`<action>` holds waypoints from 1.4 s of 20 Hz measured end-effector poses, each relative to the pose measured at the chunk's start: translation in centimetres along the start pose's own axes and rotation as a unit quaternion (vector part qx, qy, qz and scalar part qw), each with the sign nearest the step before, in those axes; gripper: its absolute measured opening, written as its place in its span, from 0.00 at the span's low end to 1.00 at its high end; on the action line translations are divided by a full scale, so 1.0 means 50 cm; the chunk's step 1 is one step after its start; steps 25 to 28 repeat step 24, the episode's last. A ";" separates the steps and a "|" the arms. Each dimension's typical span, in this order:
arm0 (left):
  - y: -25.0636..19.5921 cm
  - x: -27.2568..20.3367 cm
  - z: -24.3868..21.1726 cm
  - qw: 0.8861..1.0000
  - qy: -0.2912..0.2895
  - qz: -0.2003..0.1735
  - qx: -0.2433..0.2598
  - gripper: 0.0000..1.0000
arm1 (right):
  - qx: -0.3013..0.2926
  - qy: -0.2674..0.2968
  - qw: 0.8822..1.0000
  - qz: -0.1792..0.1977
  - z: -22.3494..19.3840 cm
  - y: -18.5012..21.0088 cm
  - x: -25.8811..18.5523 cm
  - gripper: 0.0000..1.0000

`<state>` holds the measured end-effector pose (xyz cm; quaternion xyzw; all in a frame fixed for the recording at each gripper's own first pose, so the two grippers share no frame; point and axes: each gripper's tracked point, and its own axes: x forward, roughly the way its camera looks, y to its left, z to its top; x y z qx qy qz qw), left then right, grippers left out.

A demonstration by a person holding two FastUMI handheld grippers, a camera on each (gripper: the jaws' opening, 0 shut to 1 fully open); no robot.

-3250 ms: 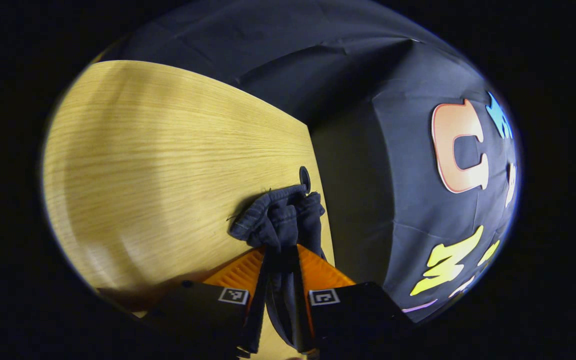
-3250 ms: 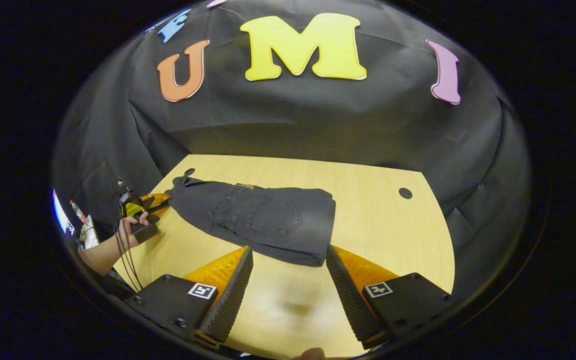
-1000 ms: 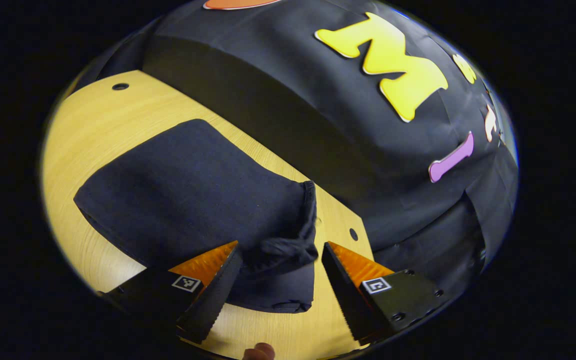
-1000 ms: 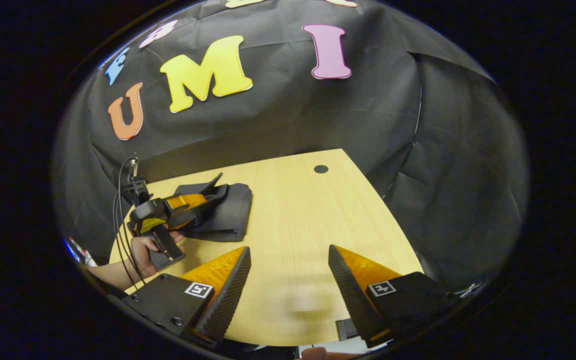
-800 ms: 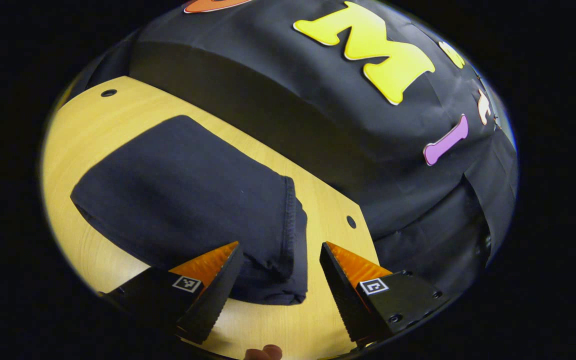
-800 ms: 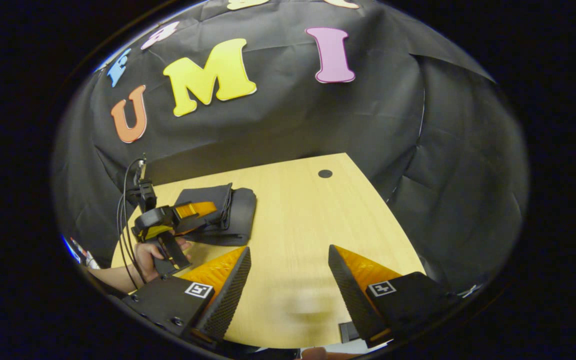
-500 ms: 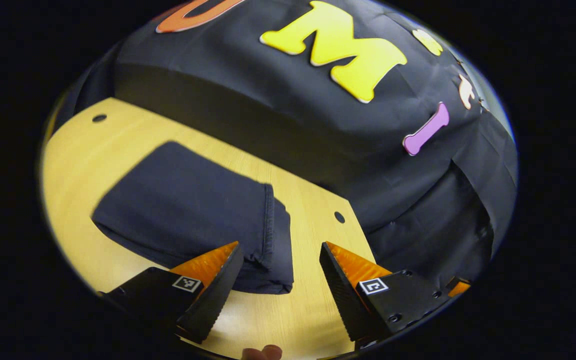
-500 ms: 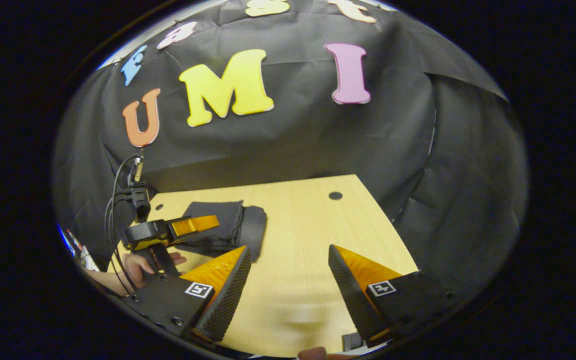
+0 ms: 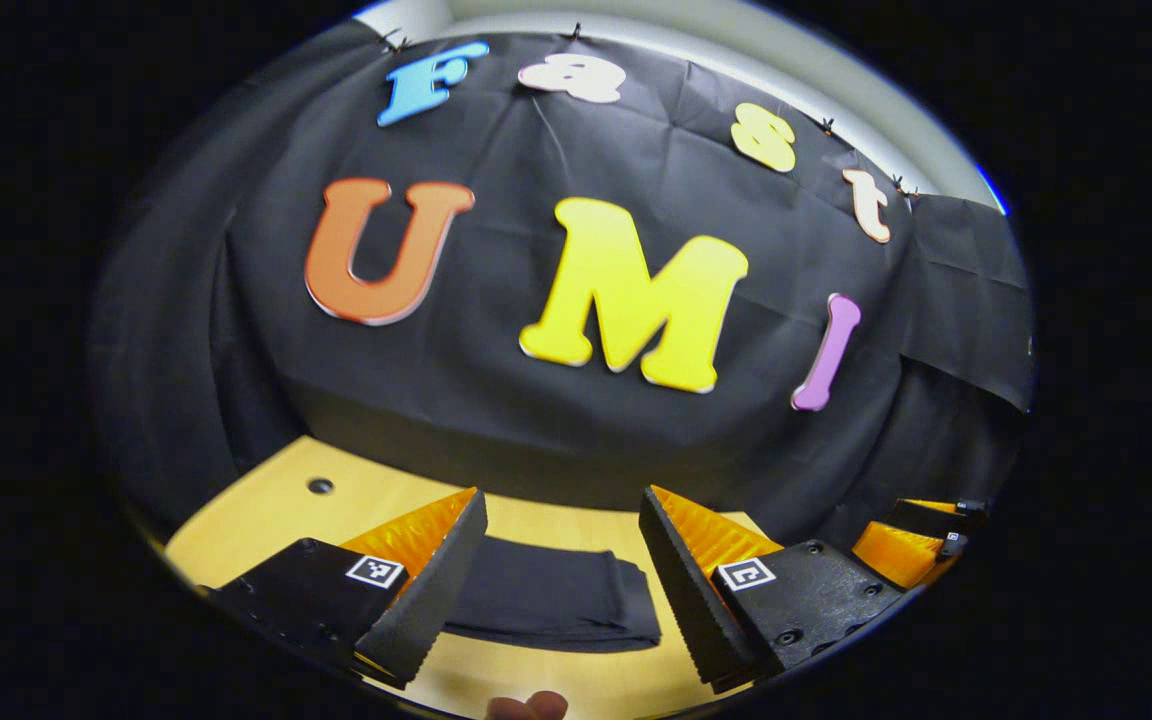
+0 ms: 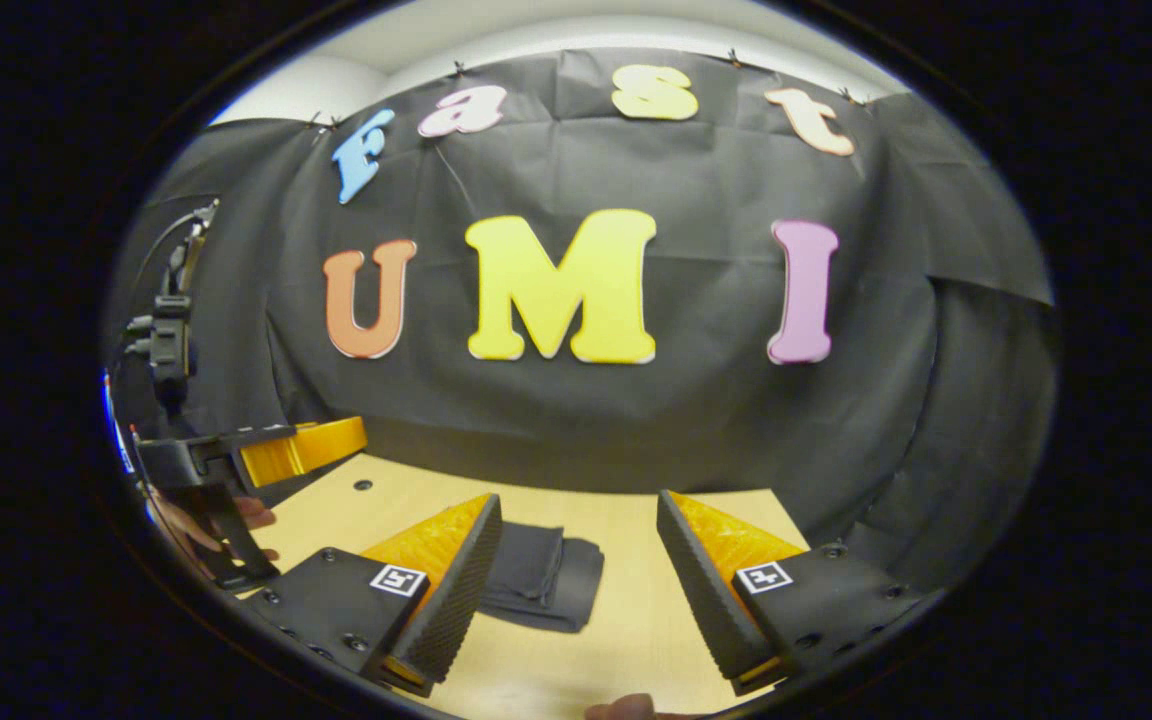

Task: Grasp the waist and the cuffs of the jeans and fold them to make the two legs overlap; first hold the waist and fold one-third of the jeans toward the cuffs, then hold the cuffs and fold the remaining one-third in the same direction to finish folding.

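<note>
I have lifted both tools up and back from the folded jeans, which lie flat on the wooden table. My left gripper hangs above the jeans, jaws wide apart, holding nothing. My right gripper is likewise spread and empty, with the jeans just beyond its fingers.

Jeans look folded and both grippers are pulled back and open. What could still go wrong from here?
1. The jeans lie as a loose stack on the table; the top layer may spring open, since neither the left gripper nor the right gripper presses on it.
2. In the right gripper view, layer edges look uneven, so the fold may count as untidy.
</note>
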<state>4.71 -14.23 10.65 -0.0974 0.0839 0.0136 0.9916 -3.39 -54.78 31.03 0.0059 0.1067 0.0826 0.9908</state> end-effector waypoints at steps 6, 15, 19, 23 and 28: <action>0.087 -0.088 0.091 0.993 -0.072 0.055 0.073 0.98 | 0.001 -0.082 0.996 -0.020 0.073 0.064 -0.022 0.93; 0.076 -0.120 0.062 0.994 -0.062 0.040 0.084 1.00 | 0.015 -0.075 0.997 -0.030 0.051 0.099 -0.029 0.93; 0.080 -0.118 0.068 0.992 -0.068 0.040 0.094 1.00 | 0.022 -0.077 0.996 -0.033 0.052 0.106 -0.026 0.93; 0.085 -0.123 0.067 0.992 -0.065 0.041 0.099 0.98 | 0.020 -0.079 0.996 -0.032 0.050 0.126 -0.021 0.93; 0.088 -0.123 0.069 0.992 -0.067 0.042 0.100 1.00 | 0.021 -0.079 0.996 -0.030 0.050 0.134 -0.023 0.93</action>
